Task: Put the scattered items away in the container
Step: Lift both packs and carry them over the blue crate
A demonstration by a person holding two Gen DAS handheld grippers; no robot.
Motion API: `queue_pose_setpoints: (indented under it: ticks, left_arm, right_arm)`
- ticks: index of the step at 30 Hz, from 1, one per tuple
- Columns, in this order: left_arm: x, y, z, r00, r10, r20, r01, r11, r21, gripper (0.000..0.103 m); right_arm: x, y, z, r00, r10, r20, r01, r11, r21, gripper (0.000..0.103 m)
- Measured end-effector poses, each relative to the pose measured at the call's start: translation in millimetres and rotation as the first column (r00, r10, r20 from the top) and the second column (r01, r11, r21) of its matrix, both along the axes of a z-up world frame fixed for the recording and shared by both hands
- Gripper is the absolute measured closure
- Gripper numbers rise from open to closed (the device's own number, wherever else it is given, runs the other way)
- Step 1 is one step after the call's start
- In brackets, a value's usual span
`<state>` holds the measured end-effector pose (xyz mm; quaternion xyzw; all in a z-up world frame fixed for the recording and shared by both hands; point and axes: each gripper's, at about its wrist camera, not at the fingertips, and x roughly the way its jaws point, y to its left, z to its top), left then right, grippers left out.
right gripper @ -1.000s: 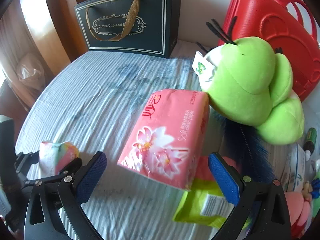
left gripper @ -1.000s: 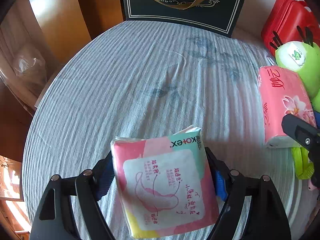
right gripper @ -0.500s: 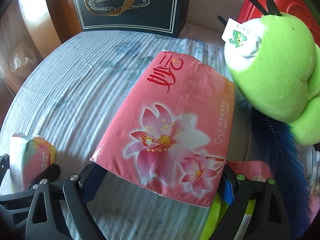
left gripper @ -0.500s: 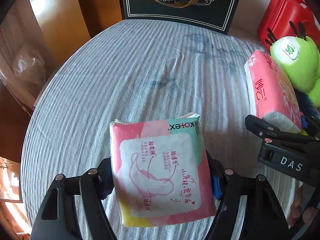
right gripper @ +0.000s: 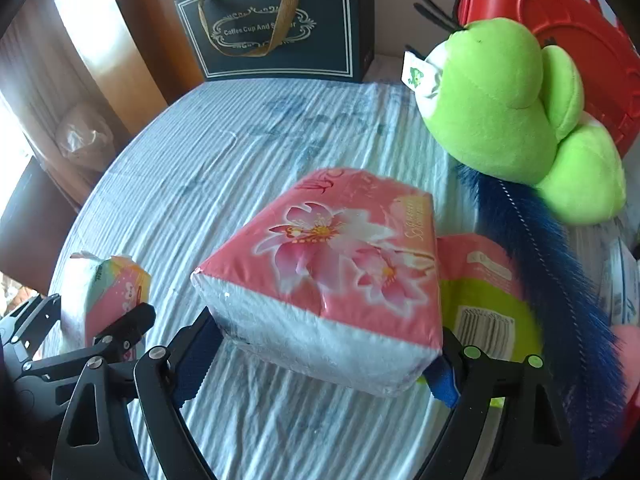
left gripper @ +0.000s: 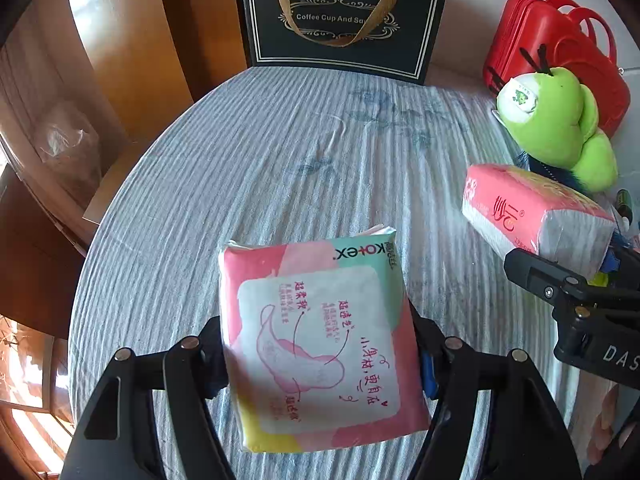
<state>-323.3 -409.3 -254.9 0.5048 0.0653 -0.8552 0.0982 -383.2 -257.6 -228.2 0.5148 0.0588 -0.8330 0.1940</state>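
Observation:
My left gripper (left gripper: pixel 320 352) is shut on a pink and teal Kotex pad pack (left gripper: pixel 320 340) and holds it above the striped cloth. My right gripper (right gripper: pixel 320 344) is shut on a pink flowered tissue pack (right gripper: pixel 336 264), lifted and tilted off the cloth. The tissue pack (left gripper: pixel 532 212) also shows at the right of the left wrist view, and the pad pack (right gripper: pixel 108 292) at the left of the right wrist view. A dark gift bag (left gripper: pixel 340 24) with a ribbon handle stands at the far edge of the table.
A green plush toy (right gripper: pixel 504 116) lies at the right by a red case (right gripper: pixel 560 20). A blue feather (right gripper: pixel 560 280), a yellow-green and pink pack (right gripper: pixel 480 292) and small items lie under and beside the tissue pack. Wooden furniture (left gripper: pixel 120 60) borders the left.
My right gripper closed around the tissue pack and lifted it, tilting it. My left gripper kept hold of the pad pack and shifted a little.

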Motion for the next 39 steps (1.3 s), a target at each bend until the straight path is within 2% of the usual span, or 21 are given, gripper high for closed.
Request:
queue_pose_setpoints:
  ticks: [8,19,24,32,39]
  left_arm:
    - [47.4,19.3,45.3,0.997,-0.017,-0.072,0.015,1.0,-0.022,0.034]
    - [101.2,66.6,117.1,0.986,-0.036,-0.165,0.027,0.998,-0.052,0.034]
    - [123.7,108.2,147.6,0.973,-0.036,-0.229,0.022,0.998,-0.066,0.034]
    - [159.4,197.6,177.2,0.958,-0.012,-0.287,-0.017,0.995,-0.1,0.034]
    - [182.5,258.5,202.9,0.944,-0.061,-0.324,0.018,0.991,-0.133,0.034]
  right_arm:
    - [55.7,14.0,45.9,0.998,0.037,-0.056,-0.039,0.998,-0.039,0.019]
    - [114.3,66.8,125.4,0.984,0.001,-0.179,-0.014,0.997,-0.071,0.019]
    - [135.4,105.7,161.1,0.97,-0.002,-0.243,-0.018,0.996,-0.083,0.019]
    - [165.9,191.1,199.5,0.947,0.032,-0.32,-0.075,0.99,-0.122,0.019]
    - [192.7,252.7,223.6,0.93,0.009,-0.367,-0.067,0.987,-0.146,0.019]
